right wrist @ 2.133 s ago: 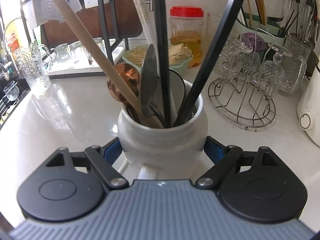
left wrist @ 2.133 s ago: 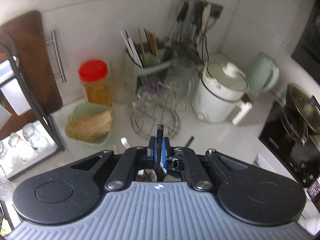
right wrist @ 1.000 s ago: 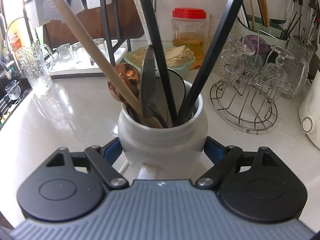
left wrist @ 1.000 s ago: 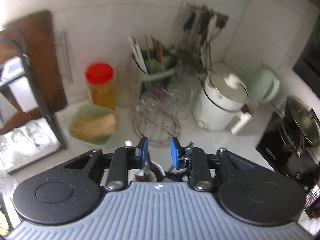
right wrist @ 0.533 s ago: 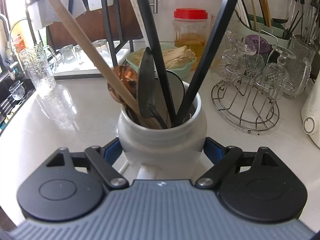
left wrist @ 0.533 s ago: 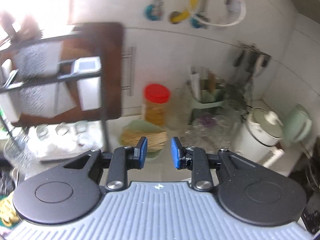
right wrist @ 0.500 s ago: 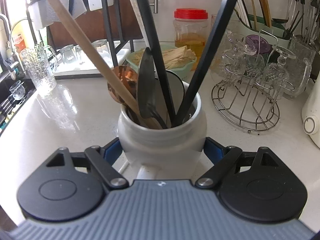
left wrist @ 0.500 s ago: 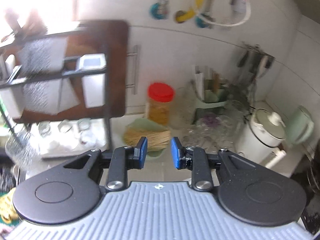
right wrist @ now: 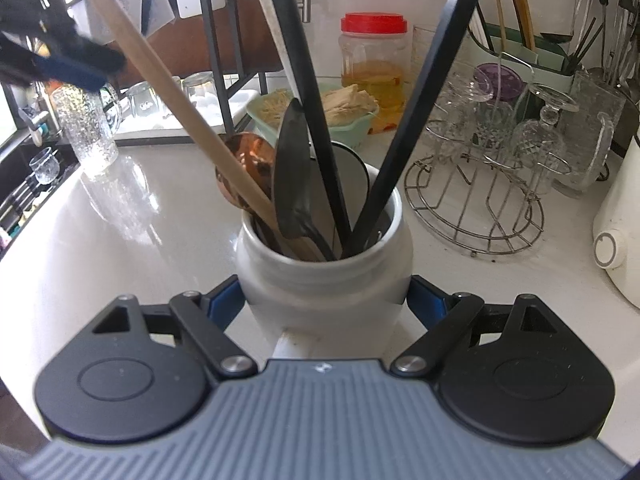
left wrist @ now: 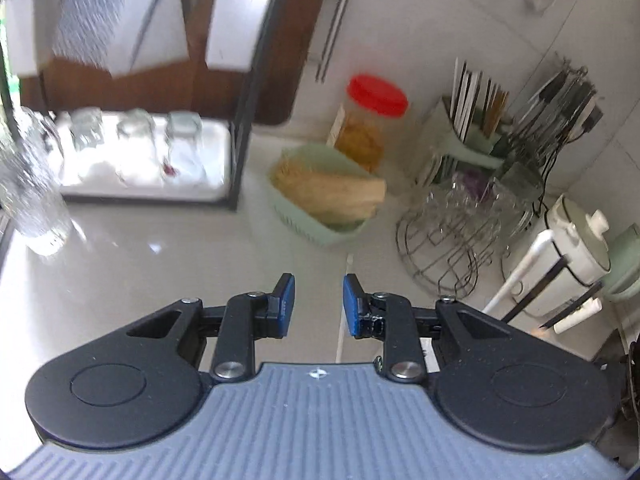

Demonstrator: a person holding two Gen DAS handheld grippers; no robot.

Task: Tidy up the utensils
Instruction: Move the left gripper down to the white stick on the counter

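Rightward, wire glass rack (right wrist: 476, 200) near crock (right wrist: 324, 272); right jaws clamp crock; left jaws apart, empty.

Home kitchen: rice cooker (left wrist: 568, 240), glass rack (right wrist: 476, 204).

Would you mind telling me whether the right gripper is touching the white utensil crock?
Touching: the right wrist view shows the right gripper with blue pads pressed against both sides of the white utensil crock.
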